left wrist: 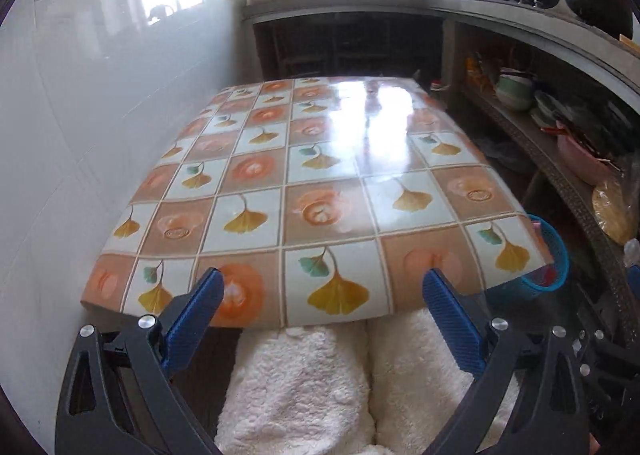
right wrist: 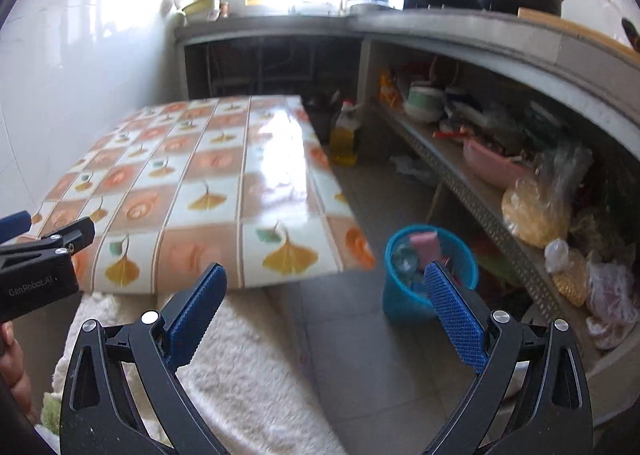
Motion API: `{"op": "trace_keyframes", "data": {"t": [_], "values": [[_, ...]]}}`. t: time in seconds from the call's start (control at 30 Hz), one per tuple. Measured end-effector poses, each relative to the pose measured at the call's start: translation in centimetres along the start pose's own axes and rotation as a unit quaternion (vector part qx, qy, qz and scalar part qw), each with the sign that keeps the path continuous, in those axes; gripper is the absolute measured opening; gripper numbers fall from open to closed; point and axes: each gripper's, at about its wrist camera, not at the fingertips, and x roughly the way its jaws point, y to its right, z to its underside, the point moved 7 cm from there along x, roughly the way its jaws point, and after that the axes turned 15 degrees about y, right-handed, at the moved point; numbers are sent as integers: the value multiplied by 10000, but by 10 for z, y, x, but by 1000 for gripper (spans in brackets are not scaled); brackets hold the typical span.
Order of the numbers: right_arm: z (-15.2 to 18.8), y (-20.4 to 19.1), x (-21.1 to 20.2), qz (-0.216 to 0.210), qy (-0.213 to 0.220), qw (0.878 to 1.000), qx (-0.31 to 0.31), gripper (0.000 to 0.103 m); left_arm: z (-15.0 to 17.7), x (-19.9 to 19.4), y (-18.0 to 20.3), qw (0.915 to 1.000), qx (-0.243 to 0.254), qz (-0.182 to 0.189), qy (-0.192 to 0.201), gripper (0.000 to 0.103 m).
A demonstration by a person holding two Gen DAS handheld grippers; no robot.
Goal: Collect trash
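A blue plastic bin (right wrist: pixel 420 295) stands on the floor by the table's near right corner, with a pink packet (right wrist: pixel 426 245) and clear wrappers inside. In the left wrist view the bin (left wrist: pixel 554 255) peeks out past the table corner. My right gripper (right wrist: pixel 324 275) is wide open and holds nothing, with its right fingertip in front of the bin. My left gripper (left wrist: pixel 322 279) is open and empty over the near edge of the table (left wrist: pixel 280 183). From the right wrist the left gripper (right wrist: pixel 52 231) shows at the left edge. I see no loose trash on the patterned tabletop.
White fluffy cushions (left wrist: pixel 304 383) lie below the table's near edge. A low shelf (right wrist: pixel 480 191) on the right holds bowls, a pink basin and bags. An oil bottle (right wrist: pixel 344 135) stands on the tiled floor beyond the table. Pots sit on the counter (left wrist: pixel 520 11).
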Motion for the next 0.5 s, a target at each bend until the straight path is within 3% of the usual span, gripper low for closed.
{"op": "trace_keyframes", "data": {"t": [0.17, 0.3, 0.5], "values": [[15, 1, 2, 201, -303, 9993, -17, 95, 20, 9, -21, 9986, -128, -362, -364, 97], [18, 5, -2, 374, -324, 9987, 97, 95, 18, 8, -30, 9976, -232, -545, -353, 97], [21, 11, -2, 524, -383, 9978, 94, 95, 20, 2, -25, 9971, 87, -651, -372, 97]]}}
